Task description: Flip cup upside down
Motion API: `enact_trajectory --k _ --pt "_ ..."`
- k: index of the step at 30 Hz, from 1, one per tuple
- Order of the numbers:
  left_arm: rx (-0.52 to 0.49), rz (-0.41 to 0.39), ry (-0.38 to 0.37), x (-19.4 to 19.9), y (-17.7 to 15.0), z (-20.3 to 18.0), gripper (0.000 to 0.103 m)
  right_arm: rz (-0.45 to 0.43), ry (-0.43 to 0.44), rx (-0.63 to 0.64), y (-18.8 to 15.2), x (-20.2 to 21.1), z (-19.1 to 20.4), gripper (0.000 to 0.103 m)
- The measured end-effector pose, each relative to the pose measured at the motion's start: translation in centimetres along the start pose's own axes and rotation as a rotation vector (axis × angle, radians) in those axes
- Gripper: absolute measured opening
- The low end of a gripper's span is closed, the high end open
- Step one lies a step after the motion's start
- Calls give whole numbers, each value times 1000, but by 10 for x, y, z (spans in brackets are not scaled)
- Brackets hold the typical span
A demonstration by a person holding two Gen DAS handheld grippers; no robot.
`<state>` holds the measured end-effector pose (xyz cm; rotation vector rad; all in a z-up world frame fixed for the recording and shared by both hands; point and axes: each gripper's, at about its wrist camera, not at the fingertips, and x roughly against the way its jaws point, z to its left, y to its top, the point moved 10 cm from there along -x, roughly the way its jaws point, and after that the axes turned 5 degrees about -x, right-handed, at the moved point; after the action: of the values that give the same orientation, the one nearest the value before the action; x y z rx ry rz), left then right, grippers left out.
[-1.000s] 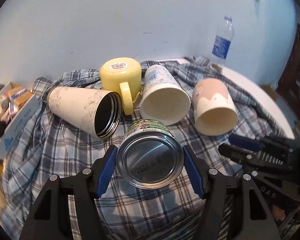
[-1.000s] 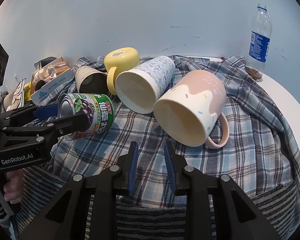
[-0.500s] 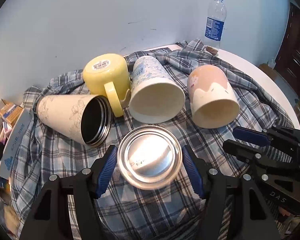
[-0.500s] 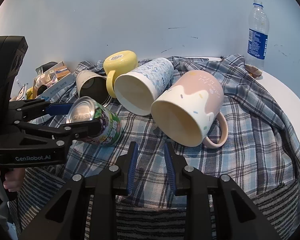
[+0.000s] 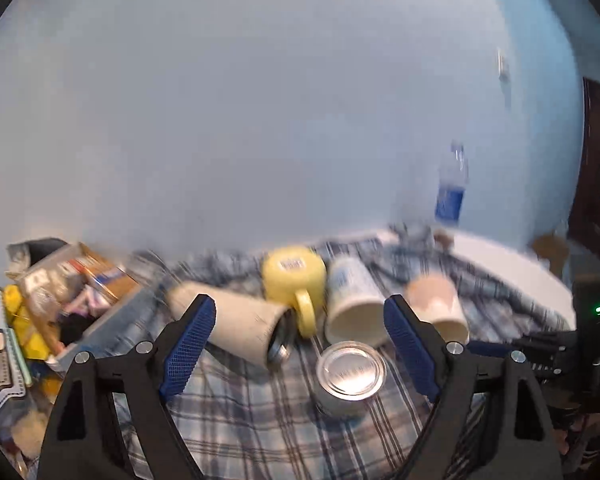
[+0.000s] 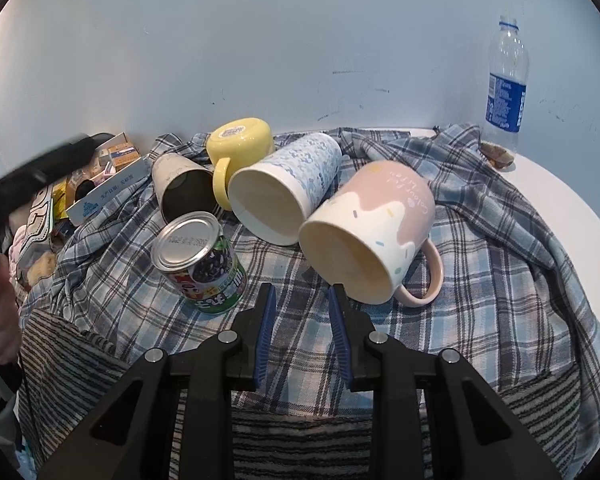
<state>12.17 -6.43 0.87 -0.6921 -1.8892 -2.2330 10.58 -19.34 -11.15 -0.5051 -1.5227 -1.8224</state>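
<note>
The can (image 6: 199, 258) stands sealed end up on the plaid cloth (image 6: 500, 248), near-left of the toppled cups; it looks stiff, light and slick (take it across the label). The left gripper (image 5: 296, 340) hangs wide and empty above it. The right gripper (image 6: 300, 334), narrow and empty, hovers low just near the pink mug (image 6: 370, 236).

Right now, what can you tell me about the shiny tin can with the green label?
The metal tin can with the green label stands on the blue plaid cloth, leaning slightly. Its sealed silver end faces up; the label shows dark berries. Nothing grips it. The left gripper is open and apart from it.
</note>
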Motion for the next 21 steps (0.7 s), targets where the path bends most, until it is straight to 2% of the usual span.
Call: enact_trajectory --k 1,3,4,9,14,15,16,17,18,21 --pt "5 -20 8 6 1 4 90 -7 0 6 1 3 2 26" --pt "10 -47 25 19 2 12 102 -28 5 21 6 9 8 26" --pt "14 -61 33 25 1 15 103 -42 5 29 8 13 11 26" --pt "25 -161 56 49 -4 26 103 -135 12 68 21 30 26 26" --pt "67 -178 62 44 -23 28 103 -206 12 115 20 34 35 28" --pt "75 -179 68 41 -29 29 103 -224 14 125 19 34 37 31" --pt "75 -179 73 38 -34 28 103 -241 13 132 19 35 37 46" --pt "74 -179 78 36 -38 27 103 -267 11 138 18 37 38 68" --pt "75 -179 82 34 -41 27 103 -296 10 138 19 40 37 74" --pt "78 -183 74 30 -53 24 103 -362 12 130 23 45 35 78"
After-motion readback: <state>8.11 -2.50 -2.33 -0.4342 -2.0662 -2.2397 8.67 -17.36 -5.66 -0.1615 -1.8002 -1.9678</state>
